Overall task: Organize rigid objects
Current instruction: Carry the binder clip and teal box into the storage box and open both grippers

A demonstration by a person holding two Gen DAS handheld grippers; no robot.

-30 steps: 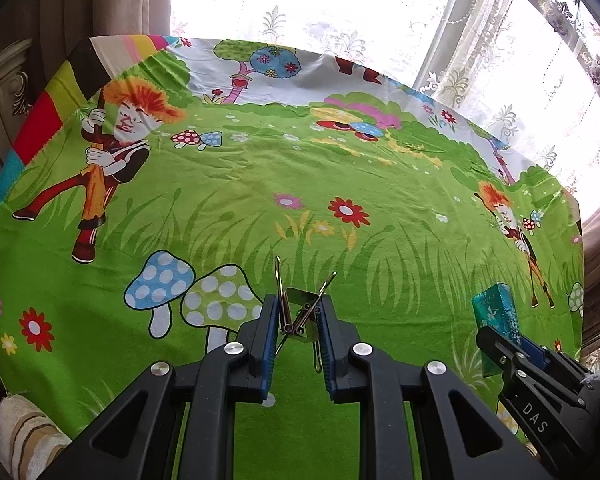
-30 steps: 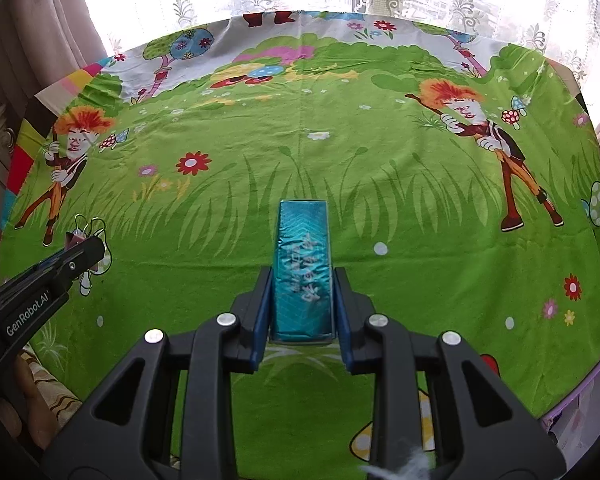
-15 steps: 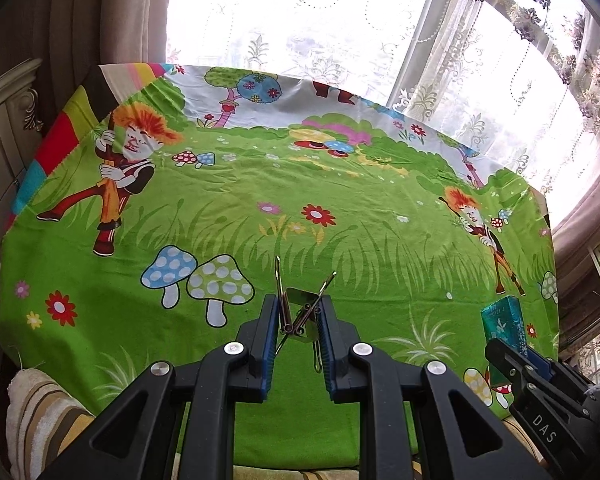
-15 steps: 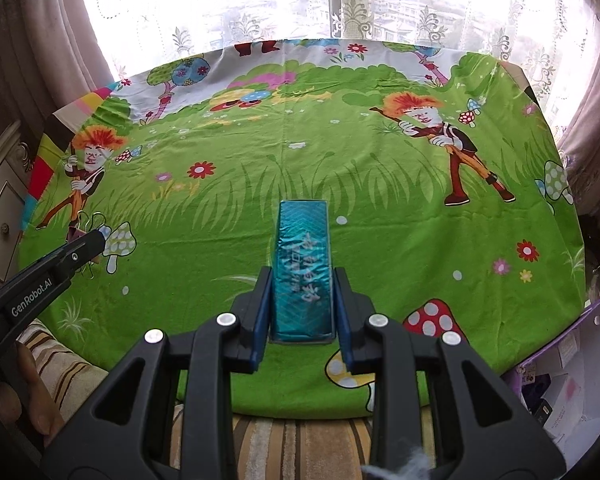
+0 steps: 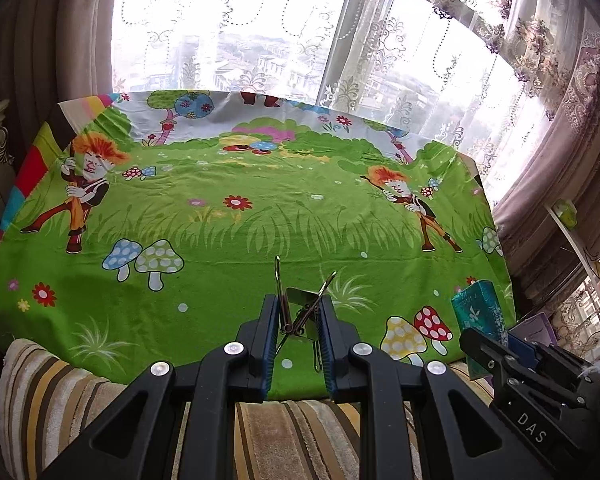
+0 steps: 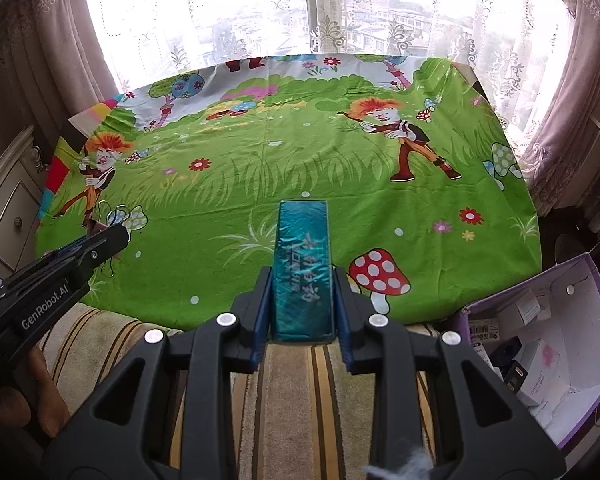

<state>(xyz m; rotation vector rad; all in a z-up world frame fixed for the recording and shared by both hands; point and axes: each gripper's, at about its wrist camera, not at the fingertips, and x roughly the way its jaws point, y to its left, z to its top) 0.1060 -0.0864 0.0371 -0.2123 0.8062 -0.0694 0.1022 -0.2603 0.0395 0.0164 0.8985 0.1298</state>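
My left gripper (image 5: 298,320) is shut on a metal binder clip (image 5: 300,306) whose two wire handles stick up and forward between the fingers. It hangs above the near edge of the table with the green cartoon cloth (image 5: 240,216). My right gripper (image 6: 302,280) is shut on a long teal box (image 6: 303,264) with printed lettering, held lengthwise and pointing at the table. In the left wrist view the teal box (image 5: 478,312) and the right gripper (image 5: 488,354) show at the lower right. The left gripper (image 6: 116,236) shows at the left edge of the right wrist view.
A striped brown and cream rug or cushion (image 6: 292,392) lies below both grippers. An open purple box (image 6: 580,280) with several small cartons stands at the lower right. A cream cabinet (image 6: 8,216) is on the left. Lace curtains (image 5: 260,40) hang behind the table.
Both grippers have pulled back and risen from over the table, each still holding its object. More of the near table edge, the striped rug and the purple box has come into view.
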